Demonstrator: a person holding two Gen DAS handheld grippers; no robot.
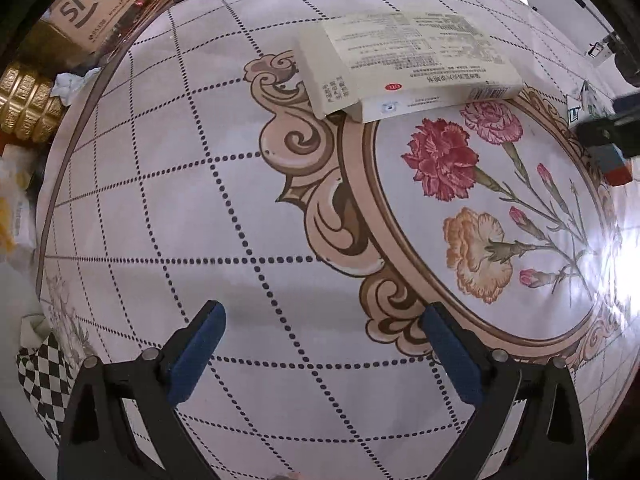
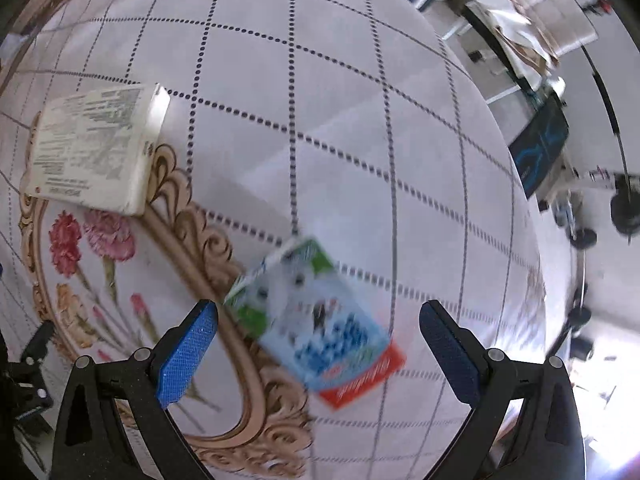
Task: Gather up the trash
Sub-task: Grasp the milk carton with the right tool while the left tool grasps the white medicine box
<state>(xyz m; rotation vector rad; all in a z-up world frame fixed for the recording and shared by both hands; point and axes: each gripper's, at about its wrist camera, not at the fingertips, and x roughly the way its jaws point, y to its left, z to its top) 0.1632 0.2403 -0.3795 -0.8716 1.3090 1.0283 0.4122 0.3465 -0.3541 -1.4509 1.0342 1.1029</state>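
- Cardboard box (image 1: pixel 86 4) off the table's far left edge reads "SF".
- Left gripper (image 1: pixel 322 344): fingers apart, nothing between them, over the tablecloth (image 1: pixel 168 208).
- White carton (image 1: pixel 404 60) lies flat, long axis running left-right, flap end left; its print is too small to read.
- Right gripper (image 2: pixel 318 344): fingers apart; the blurred blue-green milk carton (image 2: pixel 316 320) sits between them, untouched, red end nearest, long axis diagonal.

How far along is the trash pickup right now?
Nothing visibly collected yet. Right gripper is open around the blurred blue-and-green carton, not closed on it. Left gripper is open and empty. The white printed box remains on the floral tablecloth.
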